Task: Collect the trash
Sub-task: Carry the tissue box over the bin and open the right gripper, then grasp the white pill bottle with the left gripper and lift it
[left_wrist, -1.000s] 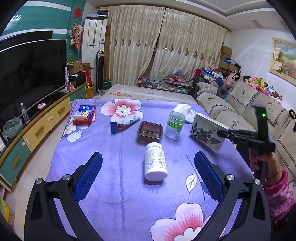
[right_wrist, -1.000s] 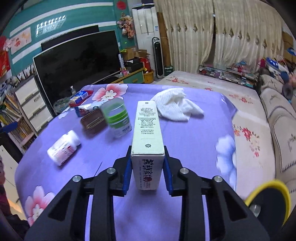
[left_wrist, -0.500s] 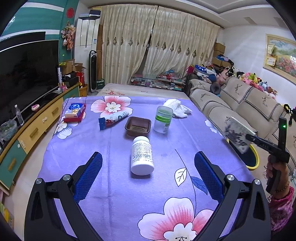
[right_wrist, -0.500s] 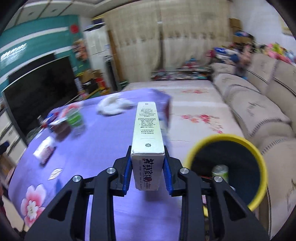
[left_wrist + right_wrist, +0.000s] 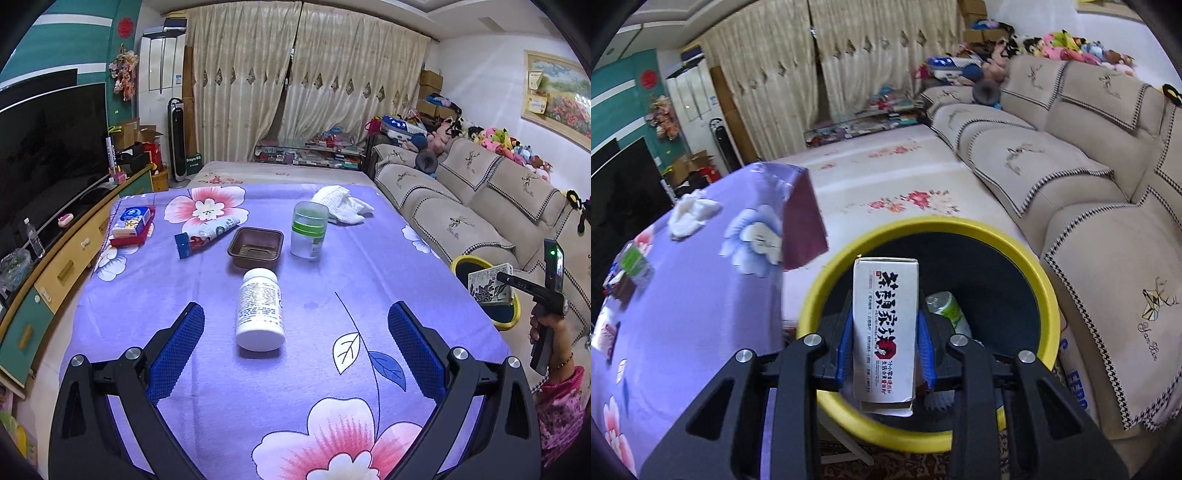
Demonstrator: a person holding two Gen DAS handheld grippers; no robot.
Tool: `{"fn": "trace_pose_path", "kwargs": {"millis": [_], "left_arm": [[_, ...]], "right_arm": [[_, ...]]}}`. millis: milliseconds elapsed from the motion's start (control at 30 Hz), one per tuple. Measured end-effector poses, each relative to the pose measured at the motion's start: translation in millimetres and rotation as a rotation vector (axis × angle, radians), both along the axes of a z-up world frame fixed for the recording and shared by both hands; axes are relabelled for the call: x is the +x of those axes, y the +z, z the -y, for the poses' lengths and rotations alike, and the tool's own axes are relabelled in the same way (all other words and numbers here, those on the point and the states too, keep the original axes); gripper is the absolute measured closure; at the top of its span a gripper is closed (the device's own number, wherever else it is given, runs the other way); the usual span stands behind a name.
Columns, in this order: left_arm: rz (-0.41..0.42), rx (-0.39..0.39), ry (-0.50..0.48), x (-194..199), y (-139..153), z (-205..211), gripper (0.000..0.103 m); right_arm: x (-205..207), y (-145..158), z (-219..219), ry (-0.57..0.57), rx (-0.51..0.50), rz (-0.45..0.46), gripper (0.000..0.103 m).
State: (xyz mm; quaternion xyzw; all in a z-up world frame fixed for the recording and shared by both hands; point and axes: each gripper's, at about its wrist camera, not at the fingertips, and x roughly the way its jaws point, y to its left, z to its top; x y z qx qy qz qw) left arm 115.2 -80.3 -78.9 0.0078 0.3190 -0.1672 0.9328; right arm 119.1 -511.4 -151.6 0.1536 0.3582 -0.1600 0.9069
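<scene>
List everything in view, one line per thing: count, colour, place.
pill bottle: 1, white, lying on the table between the left gripper's fingers
tray: 1, brown, table middle
cup: 1, clear with green band, right of the tray
tube: 1, white and blue, left of the tray
tissue packs: stack, blue and red, table's left edge
cloth: 1, white, far right of the table
tablecloth: 1, purple floral
bin: 1, yellow rim, on the floor beside the table
bottle: 1, white and green, inside the bin
box: 1, white, held over the bin
sofa: 1, beige
left gripper: open
right gripper: shut on the box
</scene>
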Motion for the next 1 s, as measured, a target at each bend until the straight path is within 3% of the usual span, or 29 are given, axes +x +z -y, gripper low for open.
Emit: {"fn": "trace_pose_path", "kwargs": {"millis": [67, 167, 333, 400, 900, 1000], "left_arm": [[-0.004, 0.006, -0.003, 3, -2, 3, 0.005], [-0.012, 0.017, -0.005, 7, -6, 6, 0.005], [-0.031, 0.03, 0.003, 17, -16, 7, 0.005], [-0.041, 0.039, 0.011, 23, -21, 6, 0.005], [-0.162, 0.127, 0.073, 93, -71, 5, 0.005], [-0.179, 0.143, 0.076, 101, -76, 10, 0.01]], "right_arm": [[3, -4, 6, -0.016, 0.0, -0.014, 0.072], [2, -7, 15, -0.065, -0.004, -0.009, 0.058], [-8, 3, 12, -0.083, -0.012, 0.018, 0.057], [-13, 7, 5, -0.072, -0.012, 0.031, 0.051], [-27, 17, -32, 0.0, 0.005, 0.038, 0.05], [-27, 16, -34, 0.007, 0.01, 0.034, 0.05]]}}
